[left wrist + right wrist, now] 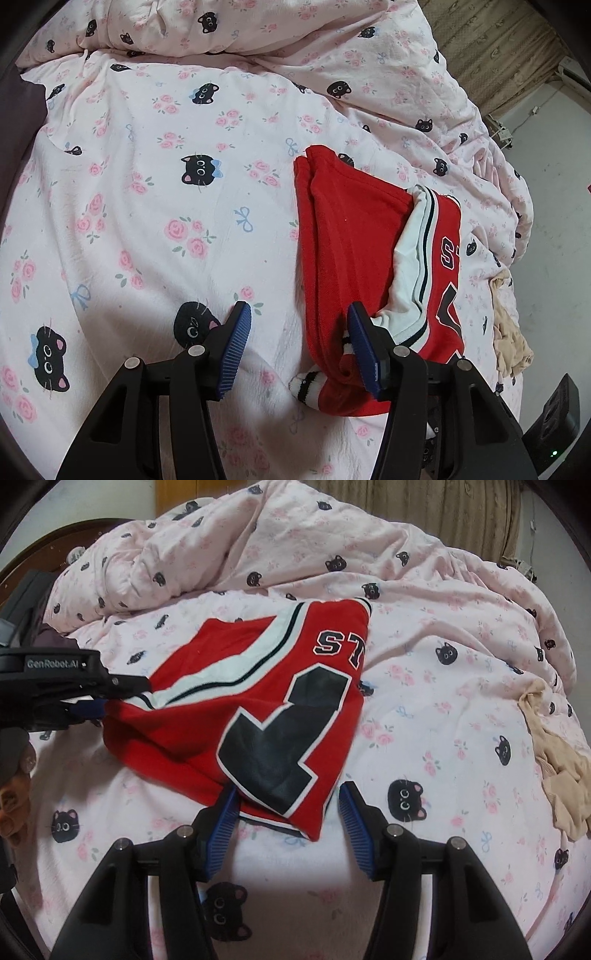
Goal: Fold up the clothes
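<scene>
A red jersey (351,251) with white and black trim lies folded on the pink cat-print bedsheet (147,221). My left gripper (299,325) is open, its jaws straddling the jersey's near left edge, right pad against the cloth. In the right wrist view the jersey (266,686) shows a large black numeral and letters. My right gripper (288,801) is open, its jaws on either side of the jersey's near corner. The left gripper (92,705) shows there at the jersey's left edge.
A crumpled pink duvet (295,546) is heaped at the back of the bed. A beige garment (554,760) lies at the right side, also seen in the left wrist view (509,325). A dark headboard (44,546) stands at back left.
</scene>
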Action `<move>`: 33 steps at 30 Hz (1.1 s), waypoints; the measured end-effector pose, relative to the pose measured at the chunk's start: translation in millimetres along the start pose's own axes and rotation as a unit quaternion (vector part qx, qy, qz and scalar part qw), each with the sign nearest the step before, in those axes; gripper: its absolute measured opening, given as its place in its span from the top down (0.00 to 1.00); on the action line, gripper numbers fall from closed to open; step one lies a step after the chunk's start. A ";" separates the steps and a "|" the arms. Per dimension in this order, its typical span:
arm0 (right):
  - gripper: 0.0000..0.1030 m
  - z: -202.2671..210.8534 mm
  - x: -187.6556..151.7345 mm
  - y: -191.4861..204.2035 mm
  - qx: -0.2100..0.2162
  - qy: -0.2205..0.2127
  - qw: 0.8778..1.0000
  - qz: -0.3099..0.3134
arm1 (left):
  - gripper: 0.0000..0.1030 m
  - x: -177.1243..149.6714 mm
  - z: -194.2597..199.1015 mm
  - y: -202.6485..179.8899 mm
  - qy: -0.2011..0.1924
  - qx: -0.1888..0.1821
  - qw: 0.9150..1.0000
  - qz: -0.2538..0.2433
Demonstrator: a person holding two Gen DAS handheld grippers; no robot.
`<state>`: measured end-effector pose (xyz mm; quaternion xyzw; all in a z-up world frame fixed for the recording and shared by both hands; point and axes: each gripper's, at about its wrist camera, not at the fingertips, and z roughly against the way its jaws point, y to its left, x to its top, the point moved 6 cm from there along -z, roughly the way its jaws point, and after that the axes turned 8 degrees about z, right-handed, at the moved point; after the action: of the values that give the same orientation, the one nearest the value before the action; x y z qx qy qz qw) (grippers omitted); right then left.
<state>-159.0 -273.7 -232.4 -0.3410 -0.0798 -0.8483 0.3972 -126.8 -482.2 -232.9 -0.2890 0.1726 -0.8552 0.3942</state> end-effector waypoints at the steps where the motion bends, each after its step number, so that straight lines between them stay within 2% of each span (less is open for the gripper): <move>1: 0.44 -0.1 -0.1 0.2 -0.001 -0.001 1.000 0.001 | 0.52 0.0 0.0 0.1 0.000 0.000 1.000 0.000; 6: 0.44 2.1 -1.0 -0.6 -0.021 -0.004 1.000 0.015 | 0.52 -0.5 -0.9 0.2 0.001 0.002 1.000 -0.002; 14: 0.44 3.4 -6.2 -28.5 -0.048 0.001 0.999 -0.023 | 0.50 -1.2 -3.0 1.3 0.004 0.005 1.000 -0.004; 17: 0.43 3.6 -8.2 -36.6 -0.044 0.001 0.998 -0.041 | 0.50 -1.7 -3.5 1.1 0.004 0.005 1.000 -0.005; 22: 0.43 10.1 -6.8 -43.5 -0.049 -0.016 0.997 -0.065 | 0.49 -1.5 -3.2 1.0 0.005 0.007 1.000 -0.007; 27: 0.43 18.0 -11.4 -59.1 -0.016 -0.036 0.989 -0.143 | 0.49 -3.2 -2.6 0.6 0.007 0.012 1.000 -0.011; 30: 0.43 15.5 -19.4 -67.5 0.003 -0.030 0.982 -0.185 | 0.48 -5.1 -1.9 -0.1 0.008 0.019 1.000 -0.017; 33: 0.43 9.2 -25.6 -69.1 0.004 -0.014 0.981 -0.194 | 0.48 -7.0 -1.9 -1.6 0.006 0.029 0.999 -0.026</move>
<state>-193.0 -207.6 -232.5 -0.3292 -0.1537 -0.9040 0.2253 -125.3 -475.6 -236.0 -0.2767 0.1425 -0.8716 0.3787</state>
